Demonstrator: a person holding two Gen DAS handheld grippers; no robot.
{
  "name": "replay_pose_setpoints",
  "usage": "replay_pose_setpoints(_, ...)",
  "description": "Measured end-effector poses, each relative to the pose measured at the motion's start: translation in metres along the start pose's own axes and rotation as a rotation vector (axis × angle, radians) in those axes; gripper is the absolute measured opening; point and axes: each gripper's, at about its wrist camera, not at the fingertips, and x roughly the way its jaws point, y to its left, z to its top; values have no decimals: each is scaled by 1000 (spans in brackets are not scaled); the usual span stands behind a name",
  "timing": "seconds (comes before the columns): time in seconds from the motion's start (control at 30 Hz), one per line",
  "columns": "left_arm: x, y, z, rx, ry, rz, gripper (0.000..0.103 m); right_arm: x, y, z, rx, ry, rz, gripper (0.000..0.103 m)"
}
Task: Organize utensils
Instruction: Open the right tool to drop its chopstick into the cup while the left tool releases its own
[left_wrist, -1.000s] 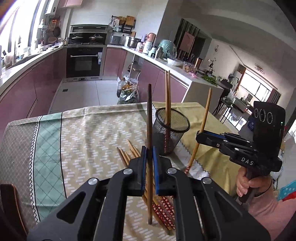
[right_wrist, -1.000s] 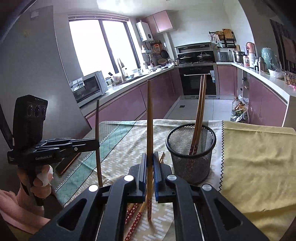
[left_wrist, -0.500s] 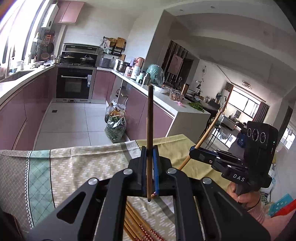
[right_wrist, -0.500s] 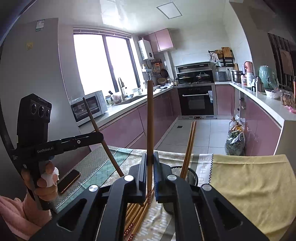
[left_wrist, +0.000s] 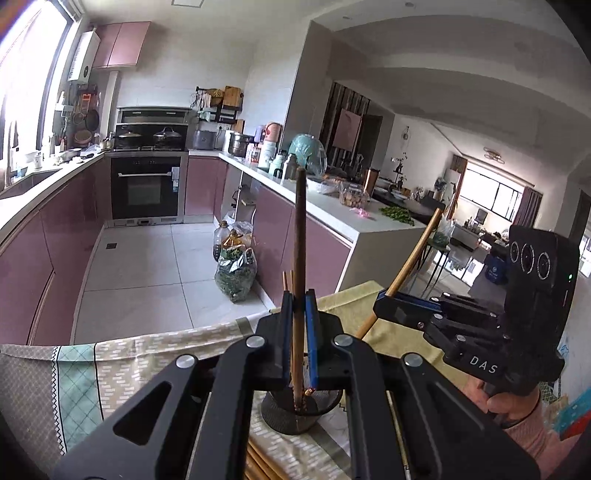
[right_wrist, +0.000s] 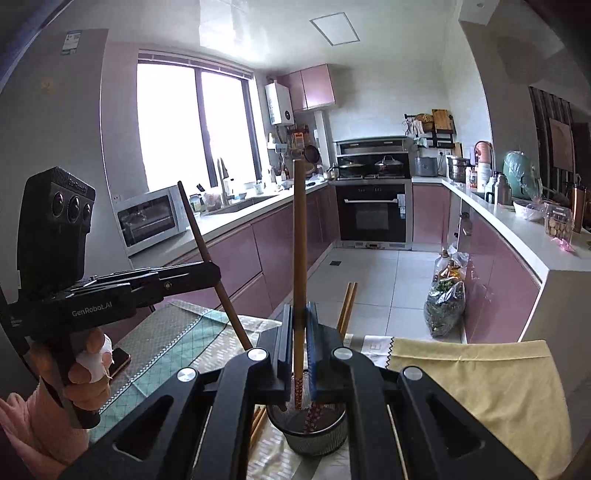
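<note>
**Two claws each hold a chopstick above a mesh cup**

The left claw (left_wrist: 297, 332) is clamped on a dark chopstick (left_wrist: 299, 236), held upright. The right claw (right_wrist: 298, 343) is clamped on a lighter chopstick (right_wrist: 299, 236), also upright. Both tips hang over the black mesh cup (right_wrist: 314, 439) on the cloth-covered surface (right_wrist: 480, 387). More chopsticks (left_wrist: 264, 465) lie beside the cup.

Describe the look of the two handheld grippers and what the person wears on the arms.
Both grippers are matte black with silver screw heads and blue finger pads. The left gripper reads "GenRobot.AI" and carries a black box with three round lenses. The right gripper reads "DAS" beneath a similar three-lens box. Both sleeves are pink. A white wrap covers one left-hand finger.
</note>
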Motion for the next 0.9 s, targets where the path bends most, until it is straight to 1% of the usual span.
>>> replay_pose_setpoints(0.13, 29, 4, -15, 15, 105, 24, 7, 24, -6, -12, 8, 99, -4, 6)
replay_pose_setpoints(0.23, 50, 9, -26, 18, 177, 29, 7, 43, -10, -23, 20, 178, 12, 6)
replay_pose_setpoints(0.3, 63, 14, -31, 22, 205, 29, 7, 52, -6, -29, 20, 217, 5, 6)
replay_pose_setpoints(0.4, 75, 21, -31, 14, 213, 30, 7, 65, -8, -35, 30, 256, -5, 6)
replay_pose_setpoints(0.47, 80, 21, -32, 6, 217, 24, 7, 71, -11, -36, 46, 265, -7, 6)
replay_pose_setpoints(0.57, 86, 23, -34, 1, 228, 32, 8, 75, -14, -36, 68, 263, -6, 7)
replay_pose_setpoints(0.67, 93, 25, -37, -7, 235, 43, 8, 75, -12, -35, 81, 258, -12, 9)
replay_pose_setpoints(0.73, 93, 26, -40, -21, 237, 44, 16, 74, -13, -35, 86, 248, -17, 11)
replay_pose_setpoints(0.77, 92, 27, -42, -23, 232, 47, 21, 73, -13, -35, 83, 241, -21, 16)
replay_pose_setpoints(0.8, 90, 28, -44, -23, 225, 51, 23, 72, -13, -34, 77, 232, -23, 20)
replay_pose_setpoints(0.83, 86, 27, -45, -27, 220, 52, 25, 69, -11, -34, 71, 222, -23, 22)
replay_pose_setpoints(0.9, 76, 32, -49, -36, 199, 64, 32, 65, -10, -34, 74, 209, -12, 23)
